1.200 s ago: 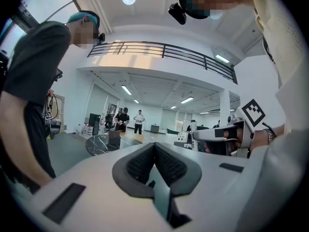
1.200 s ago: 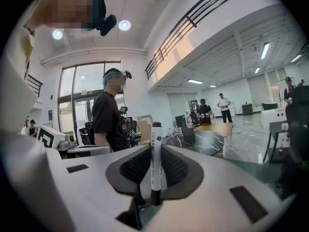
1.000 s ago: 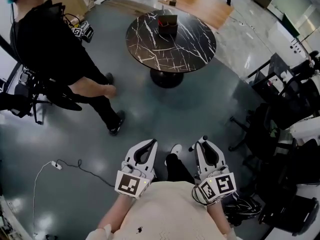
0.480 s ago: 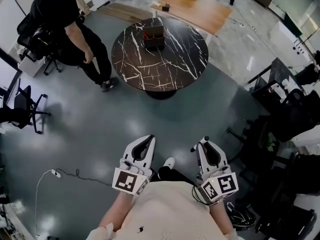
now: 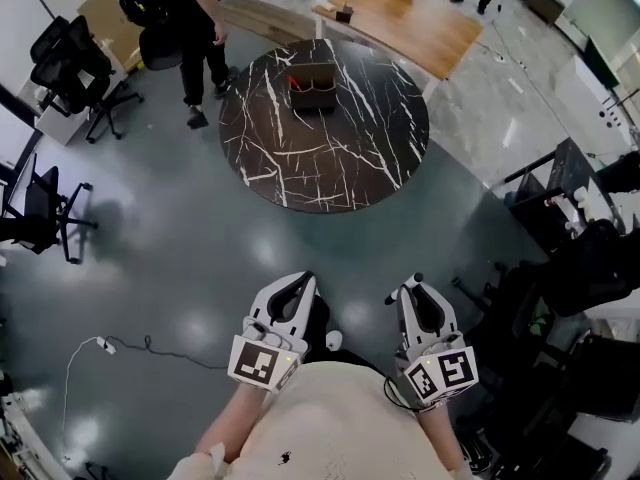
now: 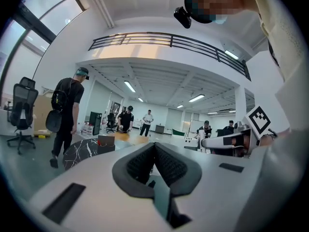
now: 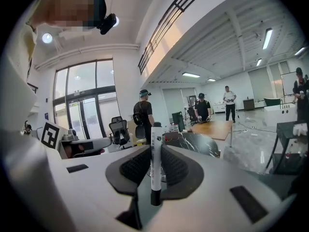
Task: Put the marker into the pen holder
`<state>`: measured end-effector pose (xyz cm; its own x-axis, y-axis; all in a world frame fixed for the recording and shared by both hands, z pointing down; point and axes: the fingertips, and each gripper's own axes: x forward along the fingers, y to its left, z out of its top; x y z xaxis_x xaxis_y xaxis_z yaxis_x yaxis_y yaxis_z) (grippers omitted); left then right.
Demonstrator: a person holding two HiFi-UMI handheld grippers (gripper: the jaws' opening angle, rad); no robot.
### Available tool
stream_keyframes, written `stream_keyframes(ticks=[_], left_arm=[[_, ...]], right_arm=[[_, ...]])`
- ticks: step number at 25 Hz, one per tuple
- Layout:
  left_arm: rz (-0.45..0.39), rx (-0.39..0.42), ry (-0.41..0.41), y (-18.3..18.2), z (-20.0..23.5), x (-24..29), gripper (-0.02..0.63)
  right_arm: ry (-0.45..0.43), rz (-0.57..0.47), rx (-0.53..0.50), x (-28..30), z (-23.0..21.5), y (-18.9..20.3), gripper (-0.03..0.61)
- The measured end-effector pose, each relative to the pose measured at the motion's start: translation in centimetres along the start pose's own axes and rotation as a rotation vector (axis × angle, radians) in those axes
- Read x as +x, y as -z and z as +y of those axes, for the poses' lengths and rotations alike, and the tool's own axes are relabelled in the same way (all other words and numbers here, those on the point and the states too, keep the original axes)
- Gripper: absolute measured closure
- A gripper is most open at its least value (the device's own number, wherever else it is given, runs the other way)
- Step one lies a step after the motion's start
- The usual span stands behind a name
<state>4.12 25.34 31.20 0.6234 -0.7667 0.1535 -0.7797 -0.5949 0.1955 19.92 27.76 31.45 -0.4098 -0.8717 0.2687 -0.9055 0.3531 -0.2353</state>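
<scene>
Right gripper (image 7: 155, 154): closed on the marker (image 7: 156, 164), white barrel upright between the pads, dark end nearest the camera. Left gripper (image 6: 154, 151): jaws pressed together on nothing, held low beside the right one, close in front of the body. Both well apart from the pen holder (image 5: 314, 86), a dark open box toward the far side of the round marbled counter (image 5: 330, 163), with something red at its left edge. Judged as the approach step: marker in hand, not yet anywhere near the holder.

To do it well:
- Walk up to the near rim of the counter before reaching, rather than stretching from a distance.
- Carry the marker with a firm clamp and no swinging, given the narrow band of barrel in the pads.
- Bring it over the open top of the holder, clear of the red item, and line the barrel up with the opening.
- Lower the bottom end inside the walls, then spread the jaws.
- Mind the person in black (image 5: 190, 13) beyond the counter and the 2 office chairs (image 5: 72, 63) at the left.
- Use the 2nd gripper only to steady the box against sliding.
</scene>
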Motion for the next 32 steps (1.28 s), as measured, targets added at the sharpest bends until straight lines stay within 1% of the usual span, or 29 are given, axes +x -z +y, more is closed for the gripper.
stream_keyframes(ticks=[3, 7, 8, 11, 12, 14, 16, 20, 23, 26, 32], left_arm=[[-0.006, -0.012, 0.008, -0.8, 3.0, 4.1, 0.606], [-0.017, -0.008, 0.035, -2.8, 6.4, 8.6, 0.606], [-0.027, -0.010, 0.040, -3.4, 7.2, 9.5, 0.606], [-0.098, -0.023, 0.044, -5.7, 9.8, 12.4, 0.606], [-0.100, -0.021, 0.042, -6.0, 10.6, 13.1, 0.606], [-0.051, -0.013, 0.032, -5.6, 12.2, 14.2, 0.606], [-0.024, -0.018, 0.016, -5.6, 13.5, 15.3, 0.606], [-0.021, -0.032, -0.015, -5.6, 15.7, 18.7, 0.606], [-0.012, -0.037, -0.052, -5.8, 17.0, 21.8, 0.606], [0.003, -0.030, -0.103, -6.2, 18.0, 25.3, 0.606], [-0.030, -0.062, -0.237, -7.2, 20.0, 32.0, 0.606]], right_arm=[[0.008, 0.006, -0.009, 4.3, -1.7, -1.6, 0.497], [0.014, -0.003, -0.025, 9.8, -3.2, -4.8, 0.497], [0.015, -0.009, -0.030, 11.0, -3.4, -5.5, 0.499], [0.017, -0.027, -0.032, 14.6, -4.1, -7.3, 0.497], [0.013, -0.027, -0.032, 15.8, -4.3, -7.6, 0.497], [-0.006, -0.018, -0.043, 17.8, -4.5, -8.2, 0.497], [-0.027, -0.007, -0.060, 19.7, -4.9, -8.9, 0.499], [-0.060, 0.007, -0.059, 23.9, -6.8, -9.7, 0.498], [-0.103, 0.025, -0.056, 27.4, -9.0, -10.2, 0.497], [-0.167, 0.046, -0.061, 31.0, -11.5, -11.1, 0.497], [-0.331, 0.072, -0.092, 38.3, -15.9, -13.5, 0.499]])
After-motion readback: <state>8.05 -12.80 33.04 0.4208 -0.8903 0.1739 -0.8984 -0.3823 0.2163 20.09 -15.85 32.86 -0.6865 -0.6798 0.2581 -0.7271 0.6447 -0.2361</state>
